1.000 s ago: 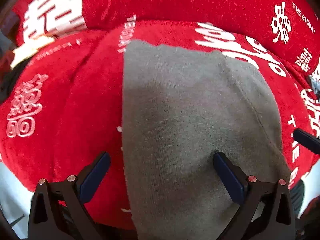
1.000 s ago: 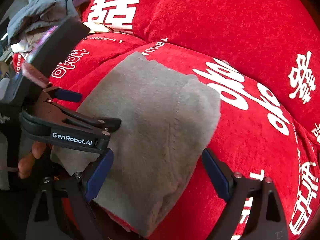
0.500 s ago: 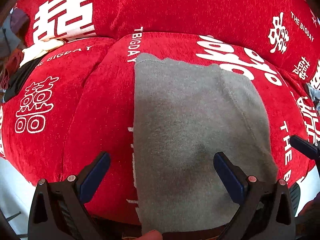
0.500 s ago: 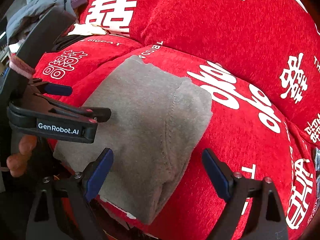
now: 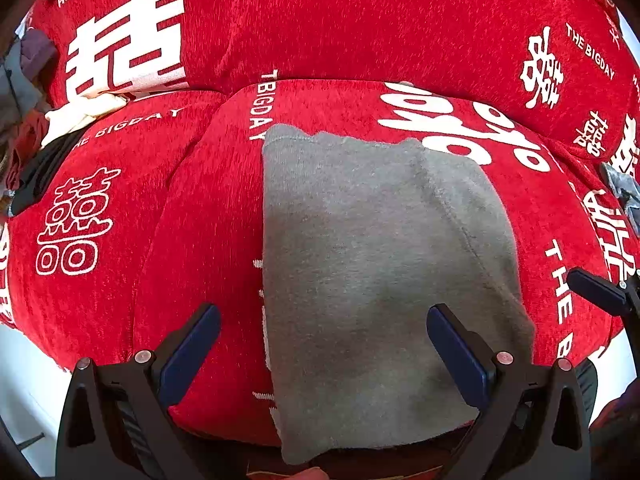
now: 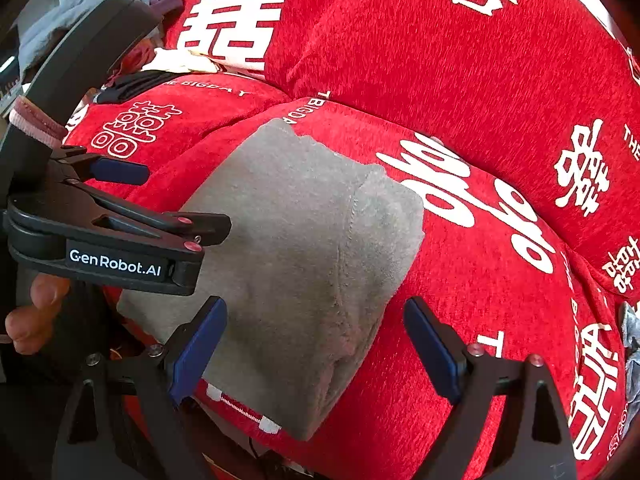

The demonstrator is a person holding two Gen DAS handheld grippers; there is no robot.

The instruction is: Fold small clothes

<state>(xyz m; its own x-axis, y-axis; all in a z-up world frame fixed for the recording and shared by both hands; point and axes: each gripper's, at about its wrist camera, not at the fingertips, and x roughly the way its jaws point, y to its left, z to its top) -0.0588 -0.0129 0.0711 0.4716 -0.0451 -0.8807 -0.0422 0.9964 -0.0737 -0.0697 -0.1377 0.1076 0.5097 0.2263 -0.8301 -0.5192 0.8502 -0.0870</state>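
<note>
Cloth [image 5: 376, 264], grey and already folded, lies flat on the red cushion [image 5: 192, 216], draping over its front edge. We hold both tongs, left [image 5: 324, 344] and right [image 6: 316, 344], wide apart and empty just above it, probably judging the fold.

The gray cloth [image 5: 376, 264] looks soft and fuzzy, like a warm sweater, with a stitched seam down it. The red sofa cover [image 5: 192, 240] is fuzzy cloth too, a bit bumpy, with flat white letters on it. The left gripper [image 5: 320, 344] and the right gripper [image 6: 316, 344] are black plastic, not shiny, with smooth blue pads [image 6: 200, 348] and small shiny metal screws [image 5: 504, 357].
</note>
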